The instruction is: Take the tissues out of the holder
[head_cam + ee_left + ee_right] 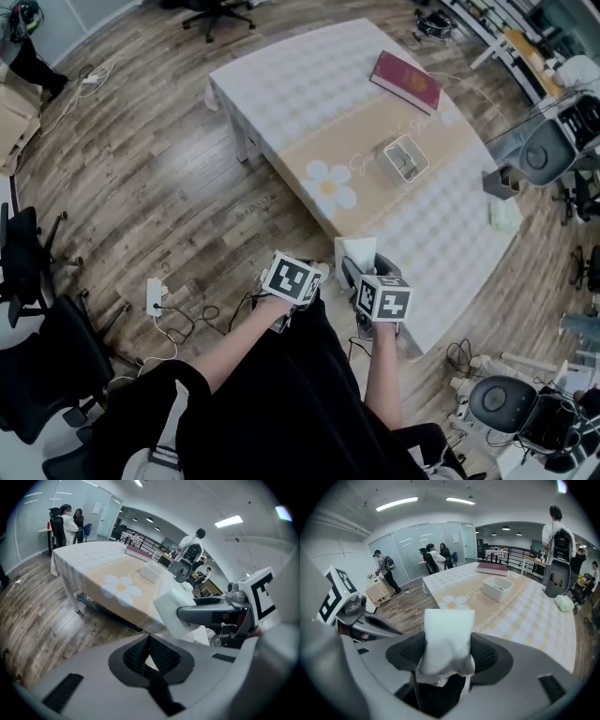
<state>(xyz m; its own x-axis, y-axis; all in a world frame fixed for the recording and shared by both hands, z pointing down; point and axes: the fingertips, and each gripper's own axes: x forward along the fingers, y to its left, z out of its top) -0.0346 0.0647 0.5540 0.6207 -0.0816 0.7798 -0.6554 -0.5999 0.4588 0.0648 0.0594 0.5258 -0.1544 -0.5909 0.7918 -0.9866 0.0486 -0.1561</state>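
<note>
Tissue pack (446, 630) out of the holder (497, 590), clamped in the right gripper (447, 654)
Nearest, soft and white, smooth-faced and roughly rectangular, crumpled at its lower end, pinched upright between ribbed black pads (487, 656) set in matte grey shells; held over the near table edge, well apart from the holder. Just beside it, left gripper (149, 641) closed on nothing, ribbed pads meeting in a V. Beyond, long table (300, 84) under a pale checked cloth with a beige band and a printed daisy (330, 185); on the band, the holder, a white open-topped rectangular box with rounded corners; farther on, a flat dark-red book (405, 82); toward the right edge, a small pale bundle (504, 216). Around, wood-plank floor (141, 169), black office chairs (220, 11), glass partitions (417, 538), people (433, 557) at the far end
</note>
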